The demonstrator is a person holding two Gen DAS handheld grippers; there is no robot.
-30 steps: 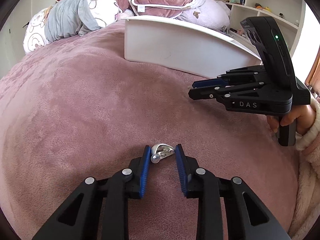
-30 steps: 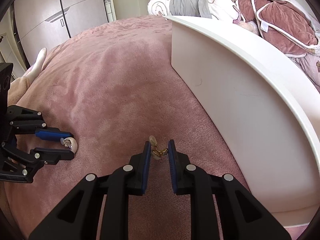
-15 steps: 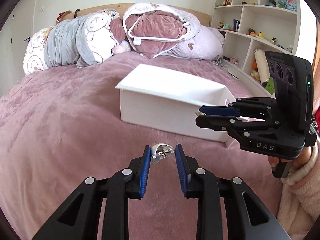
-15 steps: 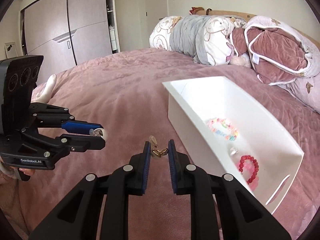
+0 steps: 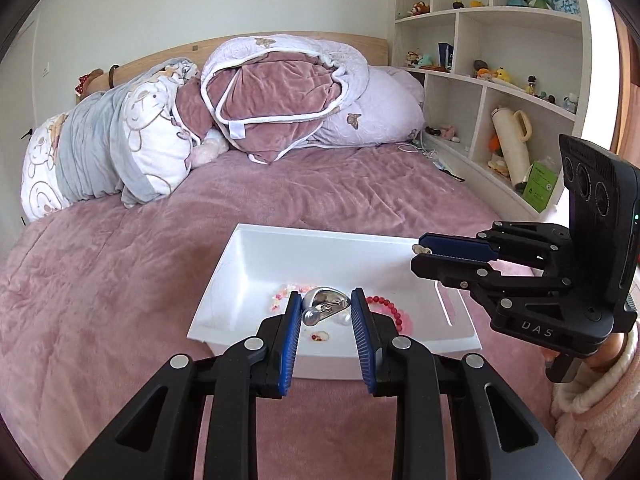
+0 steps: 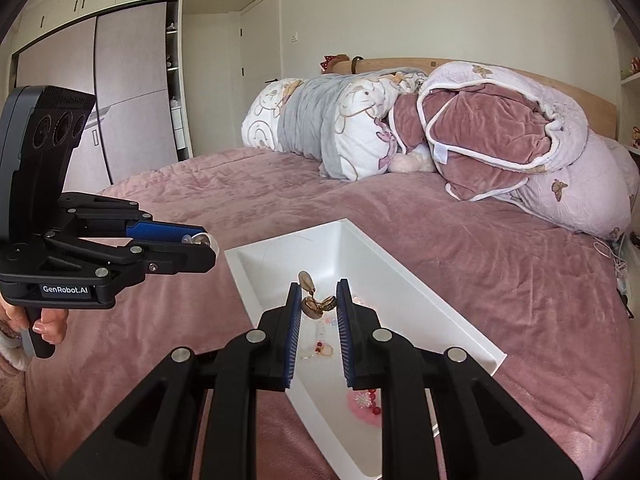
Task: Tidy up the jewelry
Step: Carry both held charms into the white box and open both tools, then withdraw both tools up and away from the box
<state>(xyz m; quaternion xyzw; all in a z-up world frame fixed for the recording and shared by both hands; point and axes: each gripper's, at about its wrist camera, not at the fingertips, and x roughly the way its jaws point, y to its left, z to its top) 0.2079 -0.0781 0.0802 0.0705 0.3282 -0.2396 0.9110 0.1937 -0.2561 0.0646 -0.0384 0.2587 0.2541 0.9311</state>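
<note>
My left gripper (image 5: 326, 306) is shut on a silver earring (image 5: 324, 305) and hangs above the near end of a white tray (image 5: 256, 264) on the pink bed. My right gripper (image 6: 319, 300) is shut on a gold earring (image 6: 314, 304) with a pale drop, held over the same tray (image 6: 404, 280). In the left wrist view the right gripper (image 5: 418, 254) shows at the right over the tray's rim. The right wrist view has the left gripper (image 6: 208, 246) at the left, beside the tray. A red bead bracelet (image 5: 390, 309) and a pastel bracelet (image 5: 280, 294) lie in the tray.
A pink blanket (image 5: 120, 280) covers the bed. Rolled duvets and pillows (image 5: 280, 96) are piled at the headboard. White shelves (image 5: 500, 80) with toys stand on the right, and a wardrobe (image 6: 120, 92) on the left. A hand in a fluffy sleeve (image 5: 592, 400) holds the right gripper.
Both grippers rose from the blanket with their earrings and now hang over the tray; its inside and the bracelets have come into view.
</note>
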